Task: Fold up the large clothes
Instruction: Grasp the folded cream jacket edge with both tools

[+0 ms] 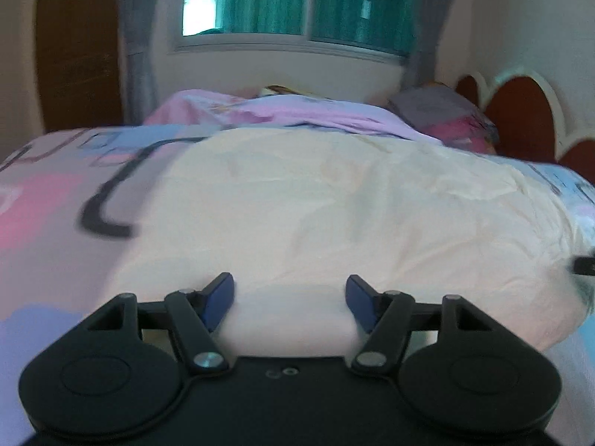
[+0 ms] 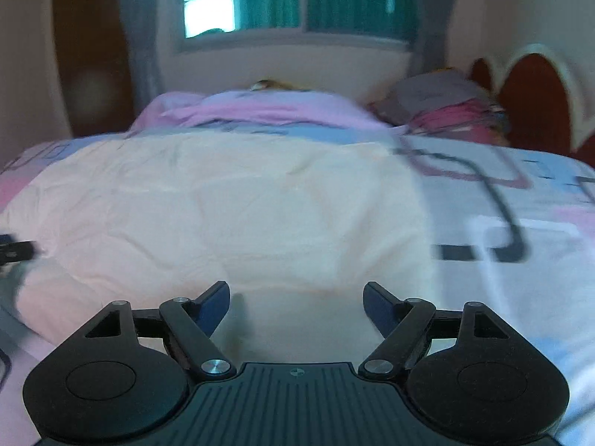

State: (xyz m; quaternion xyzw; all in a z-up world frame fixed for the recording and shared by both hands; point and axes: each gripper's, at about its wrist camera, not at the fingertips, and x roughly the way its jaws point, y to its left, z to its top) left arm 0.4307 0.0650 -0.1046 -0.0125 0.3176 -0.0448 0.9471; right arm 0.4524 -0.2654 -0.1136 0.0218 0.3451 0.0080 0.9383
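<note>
A large cream garment (image 1: 334, 200) is spread flat across the middle of a bed, its near edge lying just beyond both sets of tongs. The cloth is seen to be thin and creased, with fine wrinkles running over its whole surface; it is judged to be light, soft and limp, so that it will sag and drape wherever it is lifted and will not keep a shape of its own. A little slip over the smooth bedding beneath is to be expected. Its cut cannot be made out, since no sleeve or collar is shown clearly.

The near edge is judged the best place to be taken hold of, with one corner pinched by each hand so that the fabric can be carried over toward the far side in an even fold. A pinch of a single layer would be enough.

The left gripper (image 1: 290, 299) is held with its jaws apart and nothing between them; the right gripper (image 2: 296, 303) is likewise spread wide and empty. Both are poised over the near hem, pointing down toward it.

Beneath the garment a patterned bedsheet (image 1: 55, 200) in pink, blue and black is laid. At the far end a pink quilt (image 1: 282, 111) is bunched, with pillows (image 1: 446, 111) at the far right against a red headboard (image 1: 520, 119). A window (image 1: 297, 0) with green curtains is set in the far wall.
</note>
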